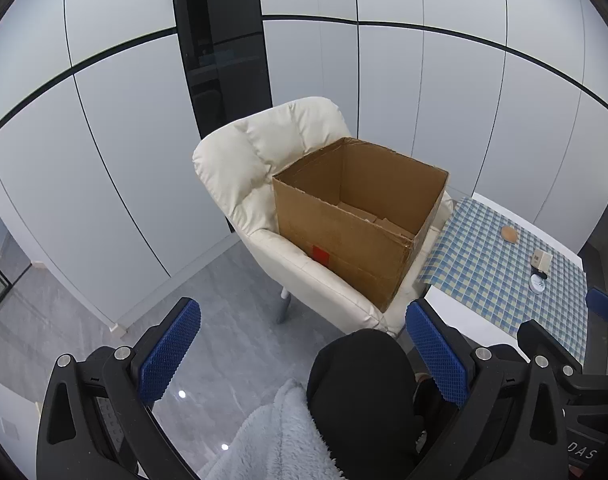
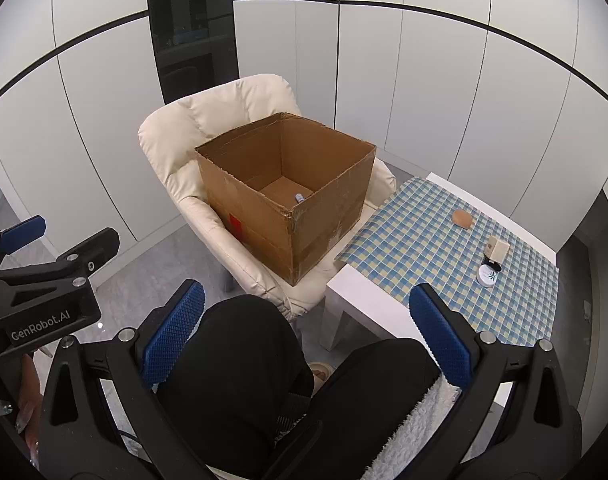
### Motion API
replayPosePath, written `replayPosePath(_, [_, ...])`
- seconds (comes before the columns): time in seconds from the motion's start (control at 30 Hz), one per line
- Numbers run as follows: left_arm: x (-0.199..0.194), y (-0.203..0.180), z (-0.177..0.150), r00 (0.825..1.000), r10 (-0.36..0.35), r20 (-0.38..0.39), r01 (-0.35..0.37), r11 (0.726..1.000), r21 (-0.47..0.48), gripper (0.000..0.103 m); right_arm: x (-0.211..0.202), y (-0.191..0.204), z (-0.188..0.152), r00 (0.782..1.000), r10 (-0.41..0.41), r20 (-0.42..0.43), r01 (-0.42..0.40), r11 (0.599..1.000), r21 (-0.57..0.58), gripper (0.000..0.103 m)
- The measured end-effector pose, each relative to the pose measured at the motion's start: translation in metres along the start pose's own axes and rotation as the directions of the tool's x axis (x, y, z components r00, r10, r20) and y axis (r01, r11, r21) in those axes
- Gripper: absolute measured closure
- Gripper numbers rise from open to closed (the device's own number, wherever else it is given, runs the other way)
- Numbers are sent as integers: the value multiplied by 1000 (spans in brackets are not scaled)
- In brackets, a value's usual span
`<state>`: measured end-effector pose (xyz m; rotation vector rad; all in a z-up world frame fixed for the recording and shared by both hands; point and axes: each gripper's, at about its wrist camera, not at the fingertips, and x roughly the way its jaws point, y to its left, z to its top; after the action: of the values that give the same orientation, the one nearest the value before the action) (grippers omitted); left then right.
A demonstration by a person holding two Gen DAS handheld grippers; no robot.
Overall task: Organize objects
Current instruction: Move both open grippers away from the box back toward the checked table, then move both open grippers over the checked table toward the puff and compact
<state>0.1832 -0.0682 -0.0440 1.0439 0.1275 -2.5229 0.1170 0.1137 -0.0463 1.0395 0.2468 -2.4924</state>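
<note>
Both my left gripper (image 1: 304, 360) and right gripper (image 2: 307, 336) hang released, empty. Cardboard box (image 2: 288, 184) sits centre frame; brown lump (image 2: 462, 218), small carton (image 2: 497, 249) and round tin (image 2: 489, 275) wait right, on the checked cloth (image 2: 423, 264). Next, I judge: reach right, grasp one.
</note>
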Motion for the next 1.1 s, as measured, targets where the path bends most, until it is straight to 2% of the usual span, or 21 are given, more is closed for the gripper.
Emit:
replayPosePath(0.23, [0, -9, 3, 1000, -17, 9, 17, 1000, 16, 1, -1, -12, -5, 1000, -21, -5, 21, 999, 26, 0])
replayPosePath(0.53, [4, -42, 6, 998, -66, 1, 66, 994, 93, 0, -5, -40, -13, 997, -75, -18, 77, 992, 97, 0])
replayPosePath(1.1, [0, -108, 9, 983, -182, -10, 180, 960, 214, 0, -26, -96, -35, 979, -200, -42, 204, 958, 203, 0])
